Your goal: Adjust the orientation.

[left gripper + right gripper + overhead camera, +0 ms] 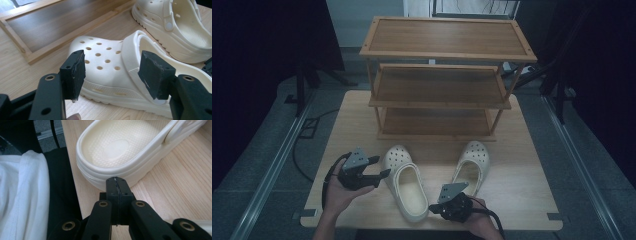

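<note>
Two cream perforated clogs lie on the wooden table [522,165]. The left clog [404,180] points its toe toward the rack, and the right clog [472,162] lies beside it. My left gripper [381,166] is open at the left clog's toe side. In the left gripper view the toe [107,65] sits just beyond the wide-apart jaws of that gripper [113,70], untouched, with the right clog [180,30] farther off. My right gripper [435,209] is shut and empty between the two clogs. Its tips [117,182] are right at the left clog's heel [112,147].
A three-tier wooden shoe rack [439,85] stands at the back of the table, its shelves bare; its bottom shelf [50,27] is close behind the left clog. The table's near edge runs just behind my right gripper, with the person's white garment [22,195] below it.
</note>
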`<state>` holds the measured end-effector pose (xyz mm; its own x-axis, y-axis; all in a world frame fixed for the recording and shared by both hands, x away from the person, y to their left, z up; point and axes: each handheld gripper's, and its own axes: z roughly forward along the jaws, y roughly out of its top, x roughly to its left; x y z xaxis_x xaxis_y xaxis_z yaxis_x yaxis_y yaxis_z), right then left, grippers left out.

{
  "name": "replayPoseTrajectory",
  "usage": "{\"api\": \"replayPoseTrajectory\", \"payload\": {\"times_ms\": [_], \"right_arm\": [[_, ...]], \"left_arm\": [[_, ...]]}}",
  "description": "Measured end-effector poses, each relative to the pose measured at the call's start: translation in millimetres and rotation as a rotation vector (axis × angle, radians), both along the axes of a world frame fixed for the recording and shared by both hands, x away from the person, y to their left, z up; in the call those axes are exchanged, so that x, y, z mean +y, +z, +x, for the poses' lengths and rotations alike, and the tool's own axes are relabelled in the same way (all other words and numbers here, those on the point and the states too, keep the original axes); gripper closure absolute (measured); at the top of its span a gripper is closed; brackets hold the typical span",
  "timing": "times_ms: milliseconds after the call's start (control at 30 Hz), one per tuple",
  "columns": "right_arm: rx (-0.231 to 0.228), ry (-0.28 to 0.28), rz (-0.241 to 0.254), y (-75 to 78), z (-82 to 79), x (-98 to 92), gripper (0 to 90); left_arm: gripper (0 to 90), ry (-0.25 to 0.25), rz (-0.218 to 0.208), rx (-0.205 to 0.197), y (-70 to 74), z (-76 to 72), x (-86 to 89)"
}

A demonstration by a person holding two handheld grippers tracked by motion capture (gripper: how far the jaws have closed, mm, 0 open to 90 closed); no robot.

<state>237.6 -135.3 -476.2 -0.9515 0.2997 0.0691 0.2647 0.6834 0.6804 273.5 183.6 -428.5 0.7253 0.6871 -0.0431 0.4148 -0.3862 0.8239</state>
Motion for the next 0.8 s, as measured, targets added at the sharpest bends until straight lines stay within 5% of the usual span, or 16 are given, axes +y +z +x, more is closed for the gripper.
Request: {"api": "replayPoseTrajectory", "payload": {"times_ms": [333, 600, 800], "right_arm": [[0.03, 0.028, 0.045, -5.1, -6.0, 17.7, 90.0], [-0.022, 0.01, 0.089, -11.0, -19.6, 57.3, 90.0], [-0.036, 0.001, 0.123, -13.6, -23.1, 65.7, 90.0]], "left_arm": [[37.8, 0.009, -0.005, -0.007, 2.1, -0.8, 2.4], [37.8, 0.001, -0.007, -0.014, 3.2, -2.4, 1.7], [37.7, 0.004, -0.01, -0.022, 4.5, -3.4, 2.6]]}}
